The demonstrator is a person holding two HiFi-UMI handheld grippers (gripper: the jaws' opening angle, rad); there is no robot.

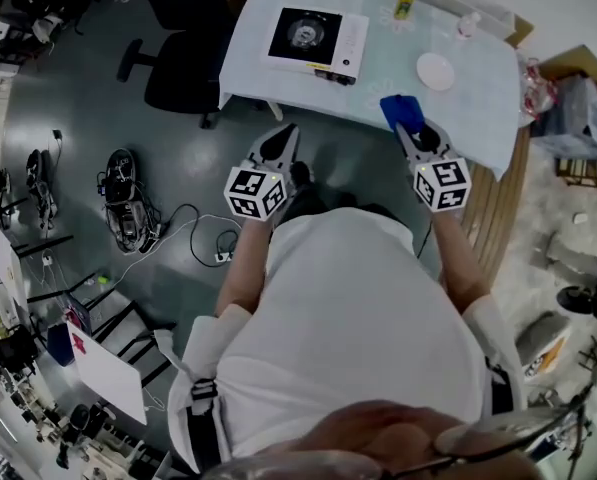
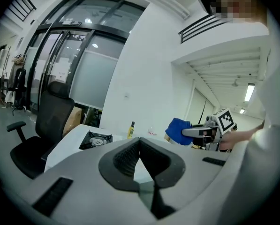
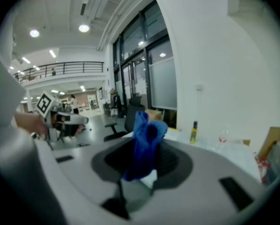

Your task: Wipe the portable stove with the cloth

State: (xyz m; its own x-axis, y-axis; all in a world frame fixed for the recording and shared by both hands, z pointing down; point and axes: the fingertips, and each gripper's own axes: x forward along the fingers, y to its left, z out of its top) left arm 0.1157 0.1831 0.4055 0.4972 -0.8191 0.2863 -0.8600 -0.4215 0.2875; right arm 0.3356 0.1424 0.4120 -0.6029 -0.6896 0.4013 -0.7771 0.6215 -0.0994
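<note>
On table (image 1: 398,63), lying untouched: stove (image 1: 306,34). Pinching cloth (image 1: 402,110) in right gripper (image 1: 414,130) near table edge; holding left gripper (image 1: 284,138) jaws together, empty.

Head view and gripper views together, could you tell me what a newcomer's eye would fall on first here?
The bright blue cloth stands out first, pinched in the right gripper at the white table's near edge. Next comes the black-topped portable stove toward the table's left end in the head view, with neither gripper on it. The left gripper is shut and empty, short of the table.
</note>
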